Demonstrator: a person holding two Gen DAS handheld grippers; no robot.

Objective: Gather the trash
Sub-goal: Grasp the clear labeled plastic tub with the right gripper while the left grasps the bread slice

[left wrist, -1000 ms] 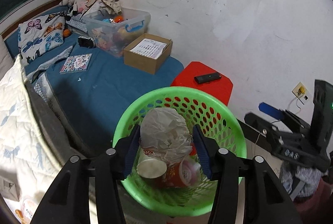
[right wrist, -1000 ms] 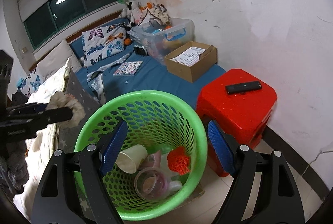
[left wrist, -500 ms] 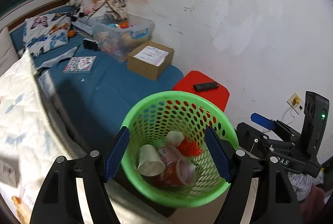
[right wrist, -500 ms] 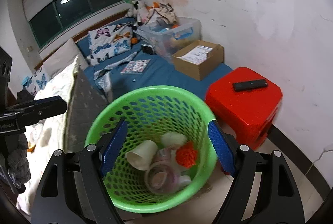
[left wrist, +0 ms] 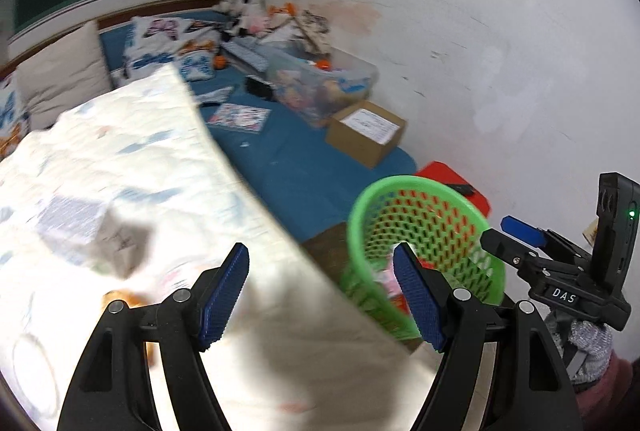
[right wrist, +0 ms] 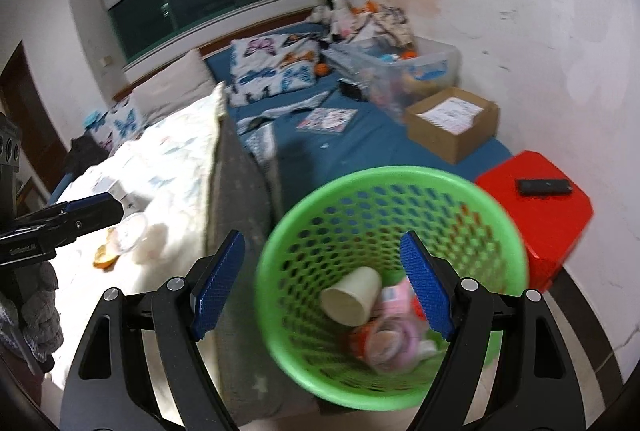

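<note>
- Left hand-held gripper point(left wrist: 320, 297): jaws apart, nothing between the pads; they have just been opening. It hangs over the quilt point(left wrist: 120, 199), with the basket point(left wrist: 424, 251) off to its right.
- Right hand-held gripper point(right wrist: 322, 285): jaws apart, empty, poised above the basket point(right wrist: 392, 271), whose near left rim lies between the fingers in this view.
- Basket: green, perforated plastic, standing on the floor between the bed and the stool point(right wrist: 540, 207).
- Trash in the basket: a paper cup point(right wrist: 352, 297) on its side, a clear round lid point(right wrist: 386, 341), pink packaging point(right wrist: 396, 297) and something red; the heap is blurred.
- Trash on the quilt, seen from the right wrist: a clear cup point(right wrist: 130, 227) and an orange scrap point(right wrist: 105, 257), just beside the left gripper's tip.
- Also on the quilt, seen from the left wrist: a small box point(left wrist: 92, 227), blurred.
- Stool: red, touching or nearly touching the basket, with a black remote point(right wrist: 544, 187) on top.
- Bed point(right wrist: 320, 159): blue sheet, carrying a cardboard box point(right wrist: 454, 123), a clear bin point(right wrist: 404, 71) of toys, a booklet point(right wrist: 328, 119) and butterfly pillows point(right wrist: 272, 67).
- A person's grey glove point(left wrist: 588, 343) and dark red sleeve point(left wrist: 616, 387) hold the right gripper.
</note>
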